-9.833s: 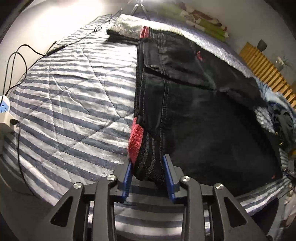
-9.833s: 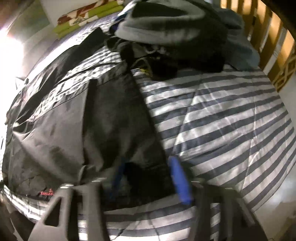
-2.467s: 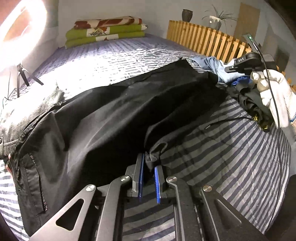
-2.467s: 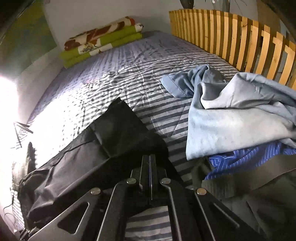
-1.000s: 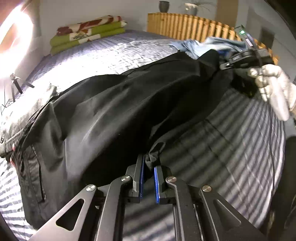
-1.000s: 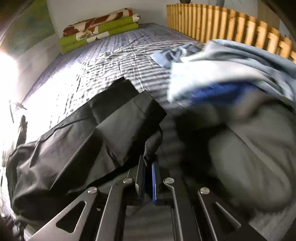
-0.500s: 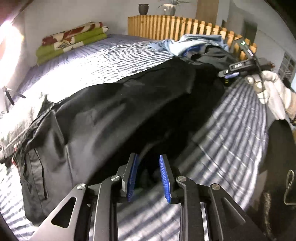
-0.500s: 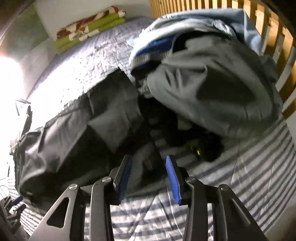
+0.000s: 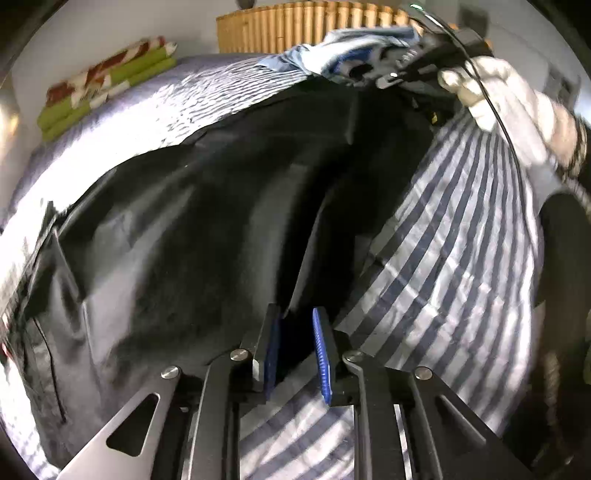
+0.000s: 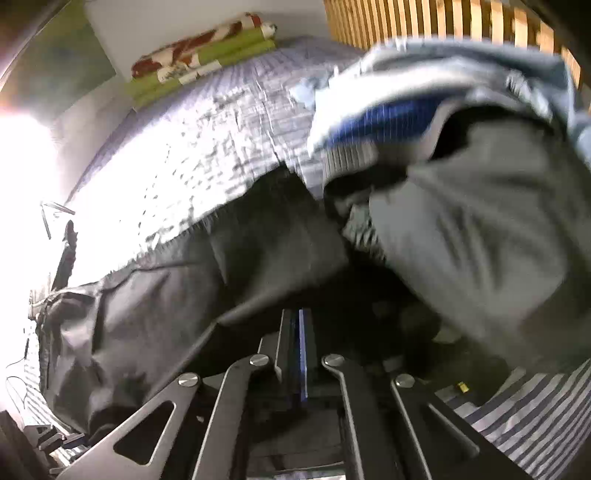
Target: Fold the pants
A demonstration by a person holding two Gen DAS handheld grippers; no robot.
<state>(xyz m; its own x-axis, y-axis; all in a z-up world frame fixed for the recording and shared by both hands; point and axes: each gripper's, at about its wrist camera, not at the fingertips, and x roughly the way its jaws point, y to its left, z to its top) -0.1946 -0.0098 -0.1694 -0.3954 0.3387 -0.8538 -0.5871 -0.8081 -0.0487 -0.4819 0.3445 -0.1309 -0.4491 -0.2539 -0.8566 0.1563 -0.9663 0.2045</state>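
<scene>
Jaws: left gripper point(image 9: 297, 354) narrowing, apart over the pants point(image 9: 192, 229) edge; right gripper point(image 10: 297, 354) just closed, empty.
Both point steeply down over the striped bed point(image 9: 454, 236); a gloved hand point(image 9: 498, 96) holds the right one.

Your pants point(image 9: 192, 229) lie spread across the bed point(image 9: 454, 236), running from your left toward a heap of clothes point(image 10: 480, 206) at the right. Folded blankets point(image 9: 99, 88) sit at the far end, the slatted headboard point(image 9: 295, 29) behind the heap.

A striped bed point(image 9: 450, 236) carried black pants point(image 9: 192, 229) at centre, heaped clothes point(image 10: 480, 206) at two o'clock, folded blankets point(image 9: 107, 85) at eleven.
</scene>
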